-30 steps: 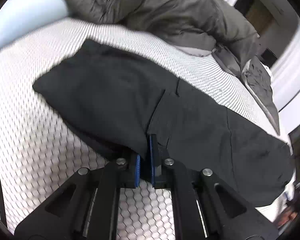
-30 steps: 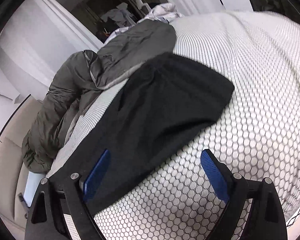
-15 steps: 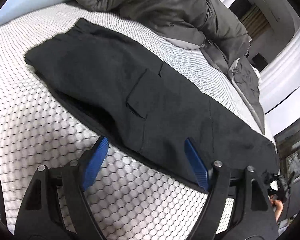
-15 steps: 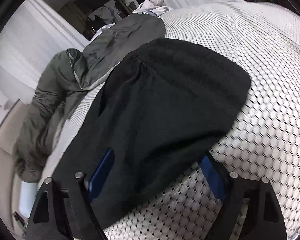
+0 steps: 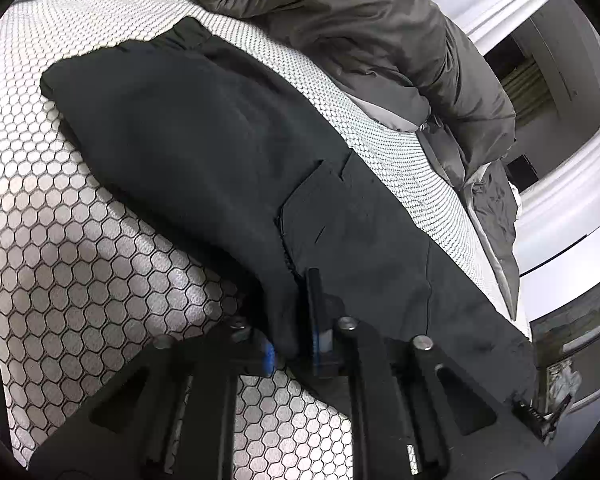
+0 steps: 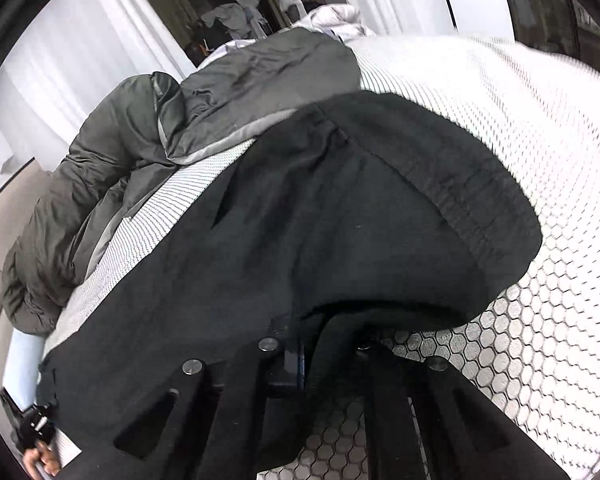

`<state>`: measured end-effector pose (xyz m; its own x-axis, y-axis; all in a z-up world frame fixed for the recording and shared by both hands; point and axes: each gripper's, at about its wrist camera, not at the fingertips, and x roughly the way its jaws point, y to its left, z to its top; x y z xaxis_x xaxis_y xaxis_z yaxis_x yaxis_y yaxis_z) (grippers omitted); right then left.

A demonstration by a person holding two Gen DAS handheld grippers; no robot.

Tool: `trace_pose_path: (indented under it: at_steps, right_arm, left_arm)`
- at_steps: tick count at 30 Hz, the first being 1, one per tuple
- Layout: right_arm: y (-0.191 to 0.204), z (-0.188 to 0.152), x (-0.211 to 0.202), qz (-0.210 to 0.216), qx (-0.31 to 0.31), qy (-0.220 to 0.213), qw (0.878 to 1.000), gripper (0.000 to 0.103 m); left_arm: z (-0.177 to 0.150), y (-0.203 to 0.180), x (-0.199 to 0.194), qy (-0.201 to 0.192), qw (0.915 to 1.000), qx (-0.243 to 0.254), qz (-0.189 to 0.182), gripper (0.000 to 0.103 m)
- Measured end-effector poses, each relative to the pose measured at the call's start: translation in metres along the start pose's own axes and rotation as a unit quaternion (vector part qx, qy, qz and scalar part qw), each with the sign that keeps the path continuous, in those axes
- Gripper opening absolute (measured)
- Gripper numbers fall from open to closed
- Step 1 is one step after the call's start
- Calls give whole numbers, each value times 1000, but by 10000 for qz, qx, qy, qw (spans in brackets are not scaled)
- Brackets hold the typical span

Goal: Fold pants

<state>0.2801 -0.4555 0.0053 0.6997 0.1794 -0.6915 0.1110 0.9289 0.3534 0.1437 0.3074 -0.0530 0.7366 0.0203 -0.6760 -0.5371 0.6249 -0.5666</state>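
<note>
Black pants point(image 5: 228, 168) lie lengthwise on a white hexagon-patterned bed cover point(image 5: 60, 240), folded leg on leg, with a side pocket flap facing up. My left gripper point(image 5: 292, 344) is shut on the near edge of the pants, close to the pocket. In the right wrist view the pants point(image 6: 300, 220) show their elastic waistband at the right. My right gripper point(image 6: 324, 356) is shut on the near edge of the pants below the waistband, with cloth bunched between the pads.
A crumpled olive-grey duvet point(image 5: 360, 40) lies along the far side of the bed, behind the pants; it also shows in the right wrist view point(image 6: 120, 168). White curtains point(image 6: 60, 60) hang beyond. The other gripper's tip point(image 6: 32, 432) shows at the lower left.
Both grippers were open half a second ago over the near edge of the pants. Both have moved in and shut on that edge.
</note>
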Motion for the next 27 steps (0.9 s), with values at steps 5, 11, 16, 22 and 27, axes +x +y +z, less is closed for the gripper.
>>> trace_pose_path:
  at_steps: [5,11,16,22,27]
  right_arm:
    - [-3,-2,-5,82,-4,39,10000,6]
    - [-9,-12,-12,187,-110,98,9997,6]
    - [-11,-27,-33,465,-200,269,9984,6]
    - [-11,-57,-71,765,-406,357,9956,6]
    - [-16,-87,-82,801,-532,583,9937,6]
  left_arm:
    - [-1,-7,-8,-177,9996,225,57,4]
    - [-5,-4,-34,-305,9985,457,14,3]
    - [-12,9,-64,-422,9973,597,94,3]
    - [-27,44,-107,-413,9983,411,94,3]
    - [-33,54,-124,-369,9965,613,433,4]
